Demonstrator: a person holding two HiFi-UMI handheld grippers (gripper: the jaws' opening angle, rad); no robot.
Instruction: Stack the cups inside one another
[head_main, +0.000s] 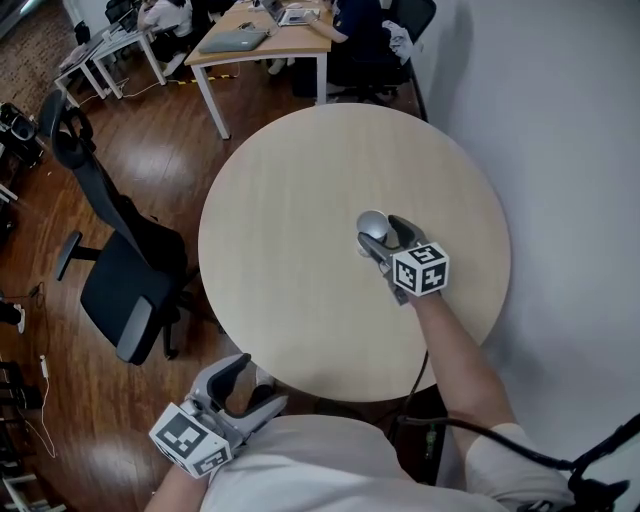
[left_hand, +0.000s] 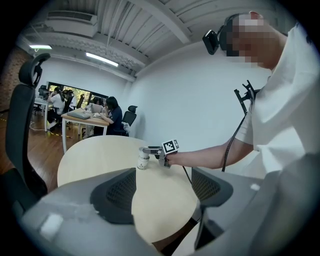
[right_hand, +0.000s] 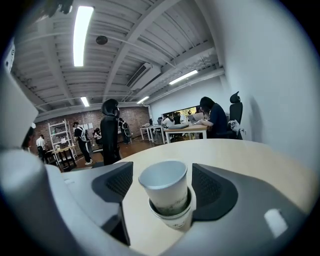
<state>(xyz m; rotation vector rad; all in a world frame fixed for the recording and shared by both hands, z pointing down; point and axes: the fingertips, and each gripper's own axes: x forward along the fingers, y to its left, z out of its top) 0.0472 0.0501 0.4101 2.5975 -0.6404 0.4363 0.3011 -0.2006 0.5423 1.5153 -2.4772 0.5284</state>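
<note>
Right gripper view looks along the right hand-held gripper (right_hand: 163, 182). Its jaws stand apart on either side of two paper cups and, as far as I can judge, do not press them. The upper cup (right_hand: 165, 187) sits inside the lower cup (right_hand: 176, 218) but leans a little to the left and rides high. The nesting looks begun but not fully seated, and the jaws probably straddle the pair to steady it or push it home. Both cups stand on the round pale counter (right_hand: 245, 160), close to its middle in the head view.

The left hand-held gripper (head_main: 255, 385) hangs off the counter's near left edge, beside the person's body. Its jaws are apart with nothing between them, and it is likely idle because one gripper is enough here.

Only the right gripper view reveals two cups and the lean. From the head view a single grey rim shows. In the left gripper view the pair appears small and far across the counter, seen from the side.
</note>
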